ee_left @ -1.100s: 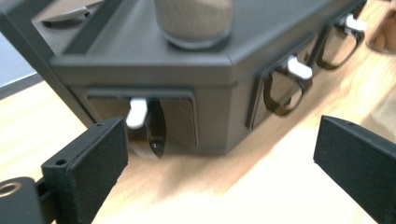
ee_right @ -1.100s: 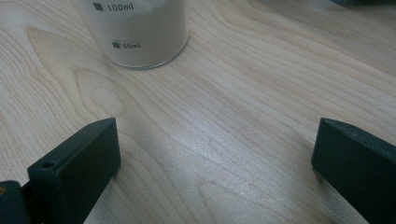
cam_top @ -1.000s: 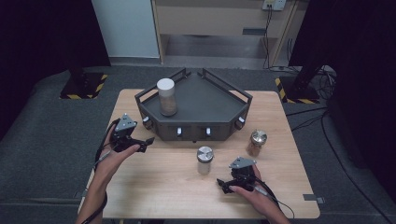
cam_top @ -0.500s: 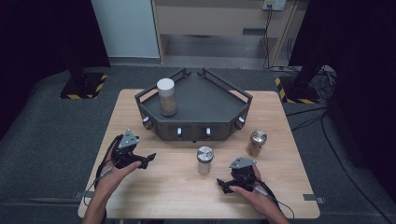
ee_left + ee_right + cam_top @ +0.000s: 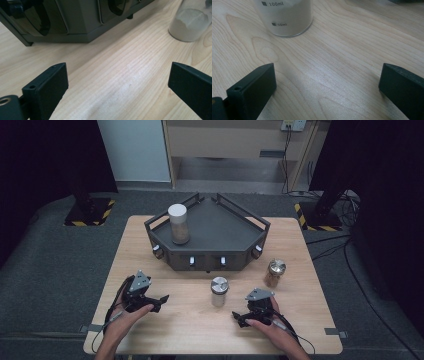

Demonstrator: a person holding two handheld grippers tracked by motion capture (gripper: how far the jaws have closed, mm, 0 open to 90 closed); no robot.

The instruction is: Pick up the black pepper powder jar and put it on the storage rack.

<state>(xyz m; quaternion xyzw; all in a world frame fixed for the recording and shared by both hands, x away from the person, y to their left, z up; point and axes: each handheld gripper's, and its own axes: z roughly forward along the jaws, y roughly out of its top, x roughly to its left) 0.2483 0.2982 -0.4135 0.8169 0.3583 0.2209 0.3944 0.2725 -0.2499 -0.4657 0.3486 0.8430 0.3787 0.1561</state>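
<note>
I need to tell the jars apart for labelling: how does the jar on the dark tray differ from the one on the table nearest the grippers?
The jar on the tray is taller with a white lid; the nearest jar on the table is shorter with a shiny metal lid. The first stands inside the dark tray, at its left; the second stands on the bare wooden table, in front of the tray. Both stand upright, closed, holding pale powder.

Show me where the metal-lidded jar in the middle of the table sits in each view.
High view: the middle jar stands at centre, in front of the dark tray, between both tongs.
Left gripper view: the same jar is at the top right corner, cropped, with pale powder inside.
Right gripper view: its base is at top left, with volume marks.
Shared landmark: the light wooden table.
</note>
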